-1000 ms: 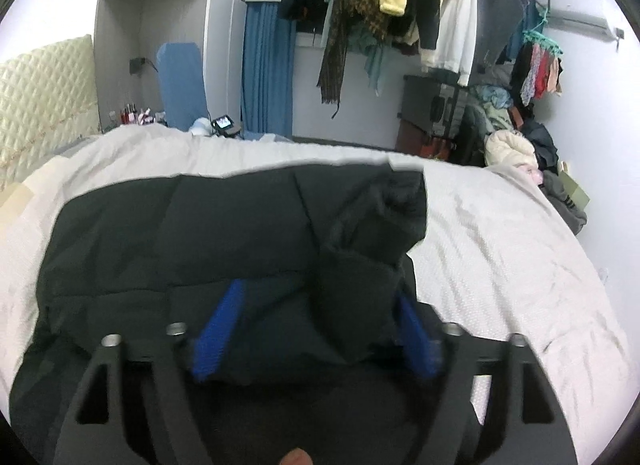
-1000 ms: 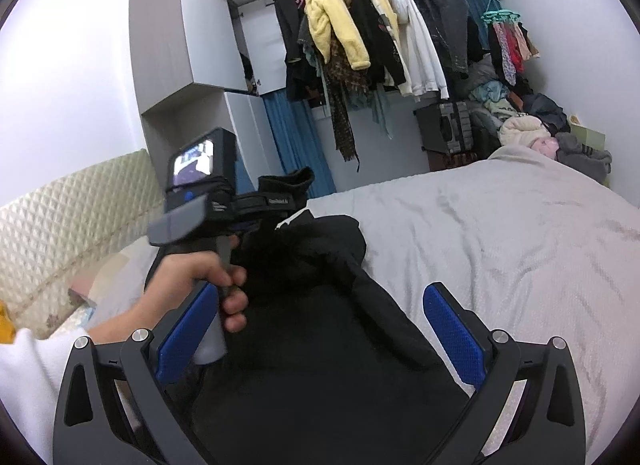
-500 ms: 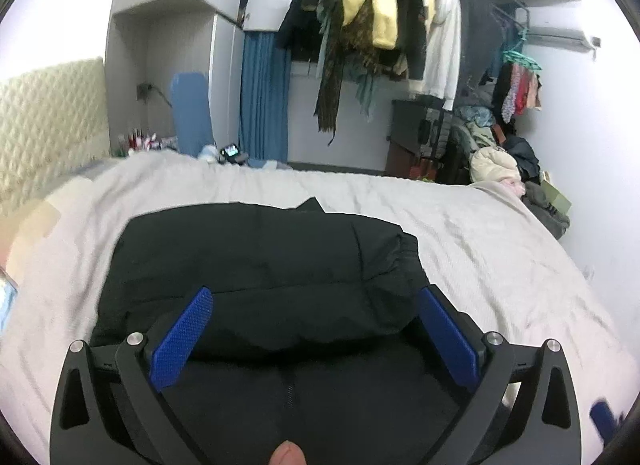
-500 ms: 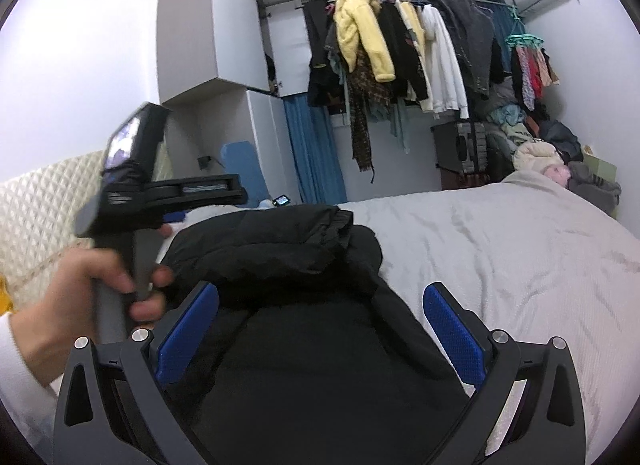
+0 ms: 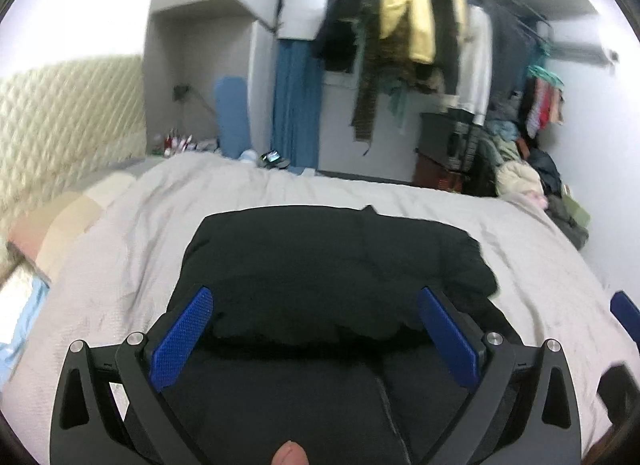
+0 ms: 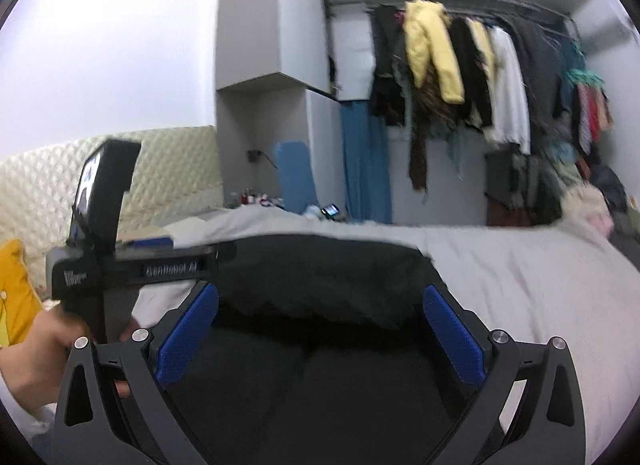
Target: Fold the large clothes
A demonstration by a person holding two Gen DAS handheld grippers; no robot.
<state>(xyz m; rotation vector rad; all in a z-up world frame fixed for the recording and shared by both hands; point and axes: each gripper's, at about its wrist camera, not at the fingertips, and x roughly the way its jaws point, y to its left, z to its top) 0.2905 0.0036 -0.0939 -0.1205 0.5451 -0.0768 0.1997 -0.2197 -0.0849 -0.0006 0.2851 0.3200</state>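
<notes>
A large black padded jacket (image 5: 332,261) lies folded over on itself on the light grey bed (image 5: 132,225). Its upper half rests on the lower half. My left gripper (image 5: 316,329) is open and empty, just above the jacket's near part. My right gripper (image 6: 320,329) is open and empty too, above the same jacket (image 6: 320,277). In the right wrist view the left gripper's body (image 6: 120,261) and the hand holding it show at the left. A blue pad of the right gripper's fingers (image 5: 626,313) shows at the right edge of the left wrist view.
A quilted cream headboard (image 5: 68,121) stands at the left. A rail of hanging clothes (image 5: 408,41) runs along the back wall, with piled clothes (image 5: 520,177) at the right. A yellow cushion (image 6: 14,289) lies at the far left. A phone (image 5: 272,157) lies at the bed's far edge.
My left gripper let go of the jacket flap, which now lies flat over the lower half. Both grippers drew back and up from the jacket.
</notes>
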